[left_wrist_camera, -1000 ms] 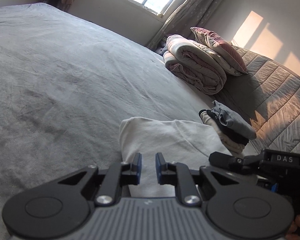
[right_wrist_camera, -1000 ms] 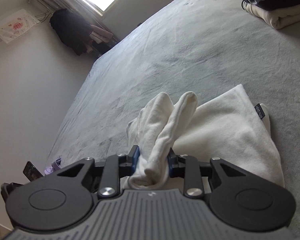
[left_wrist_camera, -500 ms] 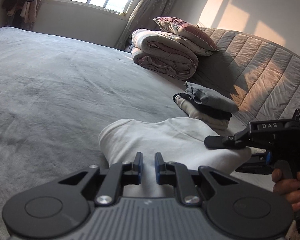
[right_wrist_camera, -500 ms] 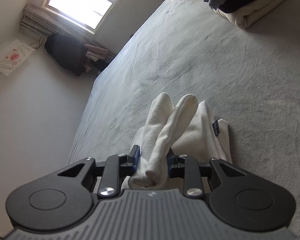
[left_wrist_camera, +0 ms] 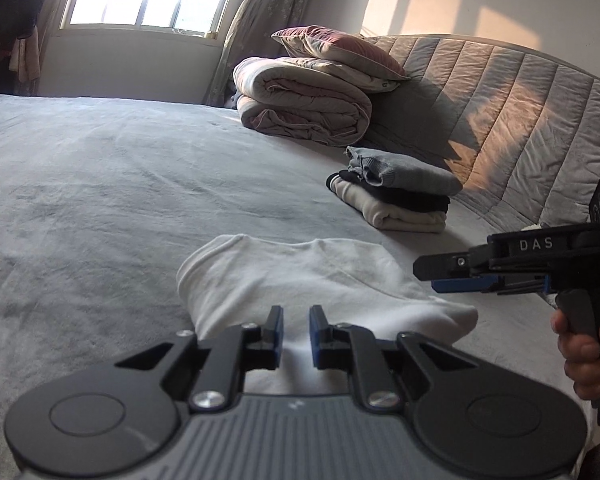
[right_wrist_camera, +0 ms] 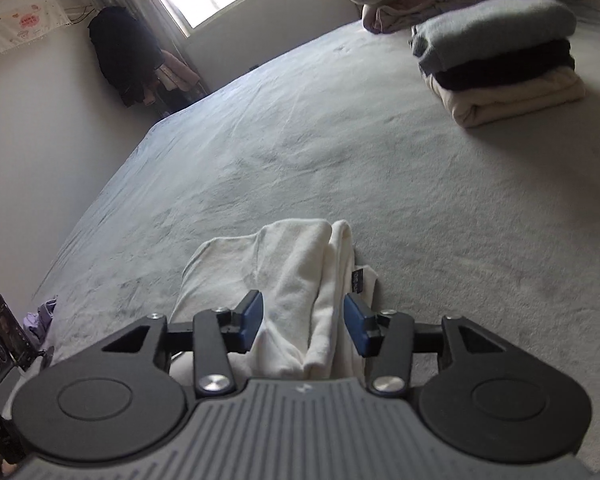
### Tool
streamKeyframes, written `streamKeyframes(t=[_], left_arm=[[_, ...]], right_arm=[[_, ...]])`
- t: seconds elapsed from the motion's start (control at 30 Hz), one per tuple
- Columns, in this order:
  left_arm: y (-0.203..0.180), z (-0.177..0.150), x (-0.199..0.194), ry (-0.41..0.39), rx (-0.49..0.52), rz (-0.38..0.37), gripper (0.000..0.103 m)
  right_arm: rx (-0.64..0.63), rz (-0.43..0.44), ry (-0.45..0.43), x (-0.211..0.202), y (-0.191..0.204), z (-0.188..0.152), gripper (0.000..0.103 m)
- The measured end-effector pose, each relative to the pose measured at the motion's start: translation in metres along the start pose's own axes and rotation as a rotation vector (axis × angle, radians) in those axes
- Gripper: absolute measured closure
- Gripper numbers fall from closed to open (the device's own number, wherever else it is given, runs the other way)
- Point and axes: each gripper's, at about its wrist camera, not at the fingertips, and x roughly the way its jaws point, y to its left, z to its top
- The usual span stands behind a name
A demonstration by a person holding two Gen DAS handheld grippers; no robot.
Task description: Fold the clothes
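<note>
A folded white garment (left_wrist_camera: 300,284) lies on the grey bed (left_wrist_camera: 100,184), towards the near edge, its rounded fold turned to the open middle of the bedspread. The left tool (left_wrist_camera: 295,334) hovers just above the garment's near side, its 2 blue-padded fingers drawn almost together with only a narrow slit between them and no cloth caught there. The right tool (right_wrist_camera: 303,320) has just been opening: its jaws now stand spread, and a doubled ridge of the white cloth still runs up between the pads without being pinched, a small dark label (right_wrist_camera: 358,279) showing at the garment's right edge. In the left wrist view the right tool enters from the right, a hand (left_wrist_camera: 586,354) wrapped round its grip. Further up the bed, near the quilted headboard (left_wrist_camera: 520,120), sits a stack of 3 folded clothes (left_wrist_camera: 396,190), grey over black over cream, beside a rolled duvet (left_wrist_camera: 304,100) topped by a pillow (left_wrist_camera: 336,48).
</note>
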Motion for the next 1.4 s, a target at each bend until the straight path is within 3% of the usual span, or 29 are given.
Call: streamKeyframes(t=[0.17,0.27,0.43,0.47,0.6,0.7,0.83,0.97,1.13,1.4], left_arm=[[-0.012,-0.006,0.004,0.019,0.065,-0.050,0.090],[-0.019,-0.013,0.008,0.036,0.127,-0.042,0.091],[-0.023,-0.018,0.014,0.066,0.156,-0.059,0.091],[-0.024,-0.019,0.014,0.067,0.164,-0.058,0.091],[-0.024,-0.019,0.014,0.074,0.172,-0.064,0.091],[-0.024,-0.017,0.011,0.072,0.176,-0.067,0.091],[-0.020,-0.009,0.002,0.045,0.149,-0.087,0.090],[-0.009,0.000,-0.008,-0.011,0.106,-0.052,0.090],[0.003,0.010,0.004,0.029,0.075,-0.007,0.090],[0.022,0.014,0.031,0.030,-0.013,-0.011,0.090]], right_arm=[[-0.266,-0.009,-0.101,-0.005,0.036,-0.012,0.053],[-0.402,-0.045,-0.082,0.005,0.043,-0.029,0.053],[-0.495,-0.114,-0.027,0.028,0.027,-0.054,0.053],[-0.506,-0.126,-0.023,0.032,0.023,-0.056,0.047],[-0.357,-0.066,0.011,0.033,0.002,-0.047,0.044],[-0.339,-0.046,0.000,0.029,0.002,-0.045,0.042],[-0.352,-0.047,-0.038,0.019,0.012,-0.040,0.042],[-0.391,-0.071,-0.108,0.012,0.024,-0.033,0.041],[-0.453,-0.066,-0.197,0.018,0.039,-0.019,0.041],[-0.480,-0.025,-0.126,0.050,0.039,-0.021,0.041]])
